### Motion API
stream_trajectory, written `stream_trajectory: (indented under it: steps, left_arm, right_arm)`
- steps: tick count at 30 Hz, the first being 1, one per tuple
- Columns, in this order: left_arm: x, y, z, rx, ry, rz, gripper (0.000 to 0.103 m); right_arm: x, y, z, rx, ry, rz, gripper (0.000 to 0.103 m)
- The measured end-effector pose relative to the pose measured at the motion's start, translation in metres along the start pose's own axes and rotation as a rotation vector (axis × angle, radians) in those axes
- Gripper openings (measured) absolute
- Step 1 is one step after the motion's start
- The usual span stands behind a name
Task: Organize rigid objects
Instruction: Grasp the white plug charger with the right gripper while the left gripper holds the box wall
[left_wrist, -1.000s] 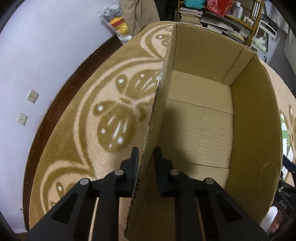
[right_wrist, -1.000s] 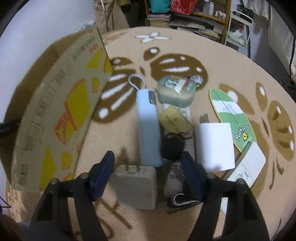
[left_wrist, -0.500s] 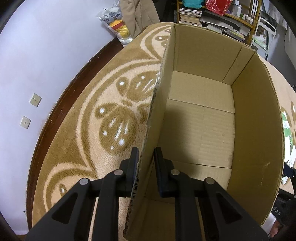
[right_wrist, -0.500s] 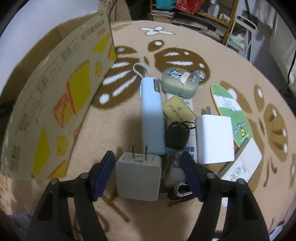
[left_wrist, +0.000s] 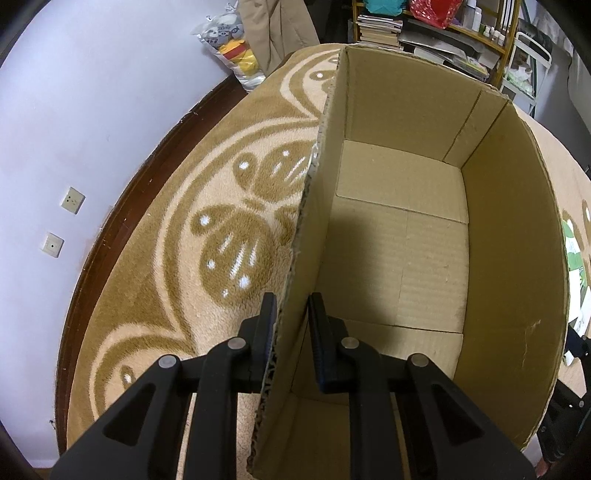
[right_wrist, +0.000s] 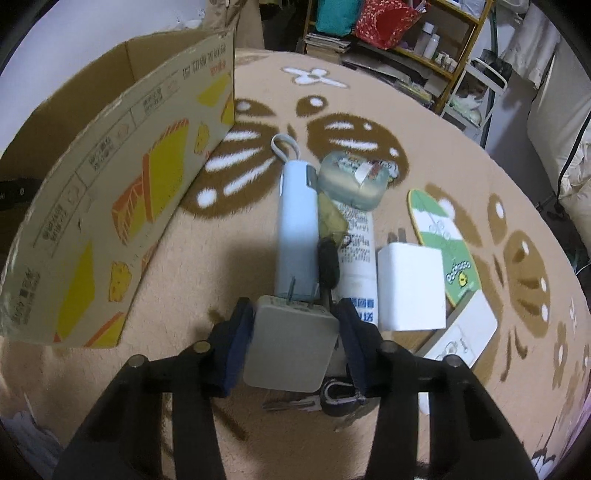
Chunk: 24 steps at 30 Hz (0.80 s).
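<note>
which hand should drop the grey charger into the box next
Right. The right tool already clamps the grey charger, with the cardboard box just to its left. The left tool is pinching the box wall, steadying it.

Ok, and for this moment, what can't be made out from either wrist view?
- Right wrist view: the keys lie mostly hidden under the grey charger and the right tool.
- Right wrist view: the black item beside the blue power bank is too dark to identify.
- Right wrist view: print on the cardboard box is too small to read.
- Left wrist view: the box's near corner is hidden behind the left tool.
</note>
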<state>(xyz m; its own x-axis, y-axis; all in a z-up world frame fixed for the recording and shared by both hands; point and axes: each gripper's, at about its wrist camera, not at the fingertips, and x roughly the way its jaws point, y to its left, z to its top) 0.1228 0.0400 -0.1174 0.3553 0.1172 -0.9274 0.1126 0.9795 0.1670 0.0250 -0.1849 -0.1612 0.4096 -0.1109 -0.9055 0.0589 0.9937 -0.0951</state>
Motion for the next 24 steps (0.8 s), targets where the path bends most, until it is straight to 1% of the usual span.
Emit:
stream_trajectory:
  steps: [4, 10, 16, 24]
  left_arm:
    - [0.0, 0.0, -0.001, 0.002, 0.0, 0.002, 0.016]
    - [0.0, 0.0, -0.001, 0.0, 0.002, 0.001, 0.016]
    - [0.001, 0.002, -0.001, -0.004, 0.003, -0.002, 0.017]
    - [0.002, 0.002, -0.001, -0.008, 0.004, 0.001, 0.017]
  right_arm:
    - [-0.002, -0.005, 0.002, 0.024, -0.007, 0.018, 0.05]
    - [-0.02, -0.006, 0.011, 0.023, -0.098, 0.006, 0.049]
    - [-0.028, -0.008, 0.023, 0.027, -0.132, 0.005, 0.049]
    - [-0.054, 0.001, 0.049, -0.01, -0.22, 0.003, 0.049]
